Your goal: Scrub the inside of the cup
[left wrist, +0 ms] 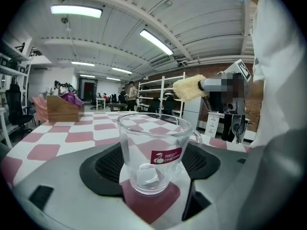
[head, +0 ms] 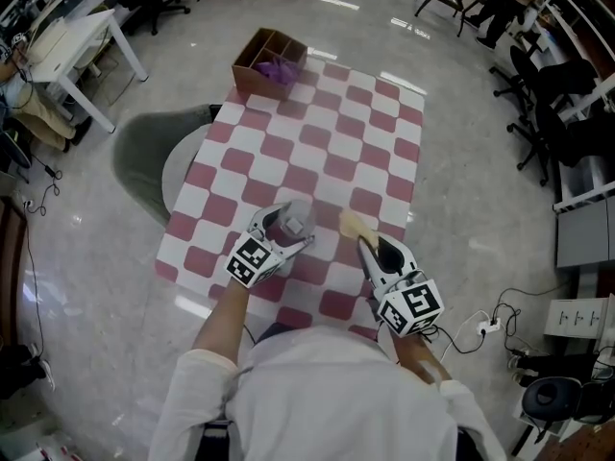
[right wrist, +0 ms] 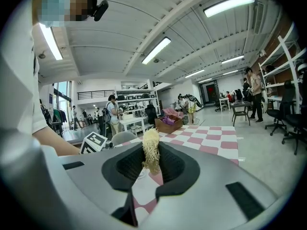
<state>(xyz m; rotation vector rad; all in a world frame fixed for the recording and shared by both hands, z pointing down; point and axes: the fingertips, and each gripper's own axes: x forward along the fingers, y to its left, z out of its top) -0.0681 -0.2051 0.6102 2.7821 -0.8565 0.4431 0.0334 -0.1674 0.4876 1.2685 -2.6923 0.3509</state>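
The left gripper (left wrist: 153, 178) is shut on the cup (left wrist: 154, 150), its jaws pressing the glass wall from both sides. The cup is clear, stands upright with its mouth open upward, and has a red label on its side. In the head view it sits at the tip of the left gripper (head: 286, 234), over the near part of the checked table (head: 317, 152).

The right gripper (right wrist: 151, 169) has its jaws narrow, clamped on a yellow scrubber (right wrist: 150, 150) that sticks out past them. In the head view the scrubber (head: 354, 224) is just right of the cup (head: 295, 219) and apart from it, not inside. A box (head: 269, 58) stands at the far corner.
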